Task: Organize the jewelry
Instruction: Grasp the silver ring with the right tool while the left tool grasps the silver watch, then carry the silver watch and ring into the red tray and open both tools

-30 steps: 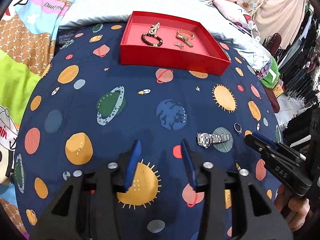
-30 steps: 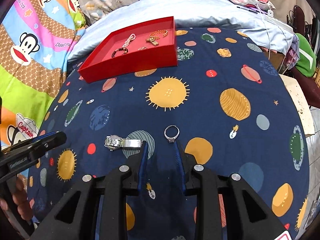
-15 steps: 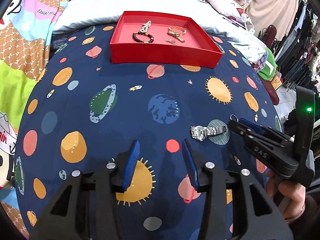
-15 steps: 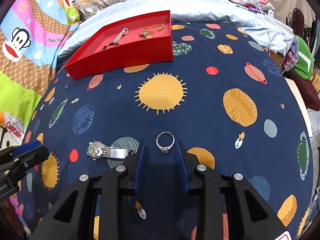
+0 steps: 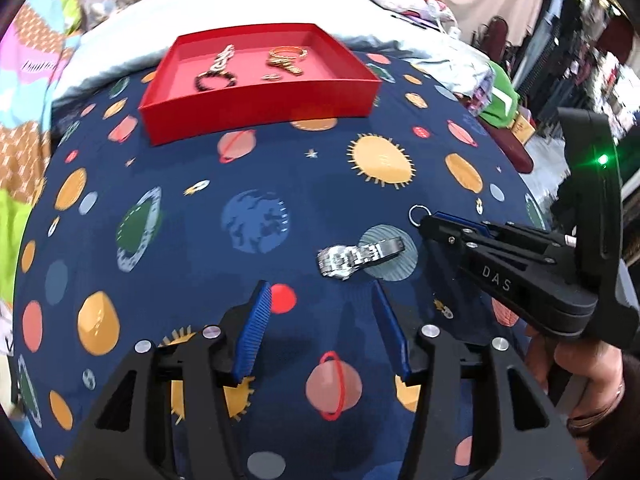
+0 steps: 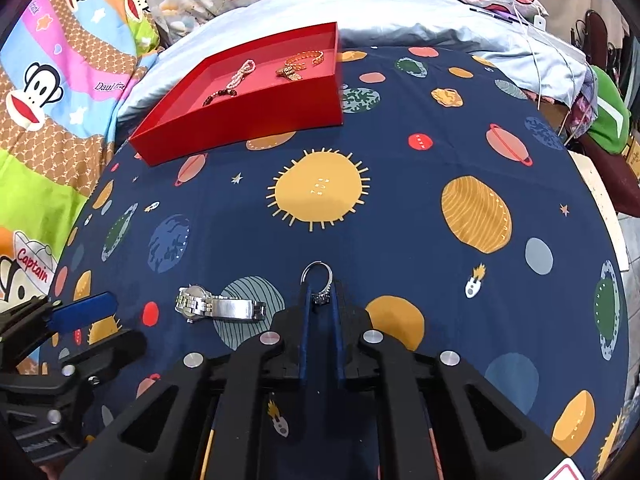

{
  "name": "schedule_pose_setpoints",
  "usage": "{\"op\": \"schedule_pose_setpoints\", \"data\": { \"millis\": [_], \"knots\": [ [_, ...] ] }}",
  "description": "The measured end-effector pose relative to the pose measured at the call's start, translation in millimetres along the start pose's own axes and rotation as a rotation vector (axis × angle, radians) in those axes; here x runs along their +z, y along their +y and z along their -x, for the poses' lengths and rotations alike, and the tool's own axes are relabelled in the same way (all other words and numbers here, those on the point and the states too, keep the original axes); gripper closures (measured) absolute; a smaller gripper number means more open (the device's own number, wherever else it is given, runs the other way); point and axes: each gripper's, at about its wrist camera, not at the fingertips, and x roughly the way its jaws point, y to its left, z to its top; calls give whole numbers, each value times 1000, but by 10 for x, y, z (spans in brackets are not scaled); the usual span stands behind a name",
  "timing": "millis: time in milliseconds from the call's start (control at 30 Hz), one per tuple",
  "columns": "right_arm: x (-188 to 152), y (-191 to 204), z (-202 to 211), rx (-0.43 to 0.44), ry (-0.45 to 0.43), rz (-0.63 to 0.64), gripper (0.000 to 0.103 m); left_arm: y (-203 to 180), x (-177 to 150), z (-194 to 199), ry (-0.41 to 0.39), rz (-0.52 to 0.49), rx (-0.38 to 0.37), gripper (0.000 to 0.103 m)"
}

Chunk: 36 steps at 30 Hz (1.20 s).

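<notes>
A silver ring [image 6: 318, 280] lies on the planet-print cloth, and my right gripper [image 6: 321, 292] is shut on it; the ring also shows in the left wrist view [image 5: 418, 213] at the right gripper's tip. A silver watch [image 5: 358, 258] [image 6: 218, 307] lies flat just left of the ring. My left gripper [image 5: 320, 300] is open and empty, just short of the watch. A red tray [image 5: 260, 116] [image 6: 248, 120] at the far side holds a dark bead bracelet [image 5: 214, 80], a pale bead strand [image 6: 242, 72] and a gold bracelet [image 5: 286, 60].
The cloth [image 6: 440, 160] covers a bed, with a pale blue sheet [image 6: 400, 12] behind the tray. A cartoon monkey blanket [image 6: 52, 80] lies to the left. Green clothing [image 6: 606, 116] and dark items sit past the right edge.
My right gripper moved forward and closed on the ring. My left gripper moved right and forward towards the watch, still open.
</notes>
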Motion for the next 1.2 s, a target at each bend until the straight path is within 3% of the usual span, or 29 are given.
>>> {"op": "schedule_pose_setpoints", "data": {
  "millis": [133,267,567,833,900,967,1133,1200],
  "knots": [
    [-3,20,6,18,6,13,94,-40,39,-115,18,-18,-15,53],
    [22,79,8,4,-12,28,82,-39,47,-166,23,-23,-3,53],
    [66,92,-79,-22,-7,54,85,-42,50,-284,32,-60,10,53],
    [40,-113,79,-10,-21,-17,85,-226,126,-400,5,-169,-23,54],
    [28,-179,138,-2,-23,-41,85,-272,149,-434,1,-200,-25,56],
    [20,-225,176,4,-24,-58,85,-301,172,-468,-1,-221,-29,68],
    [-1,-312,269,7,-35,-85,85,-322,219,-517,23,-224,-56,87],
    [2,-326,284,11,-36,-91,85,-295,243,-505,31,-193,-78,87]
  ]
}}
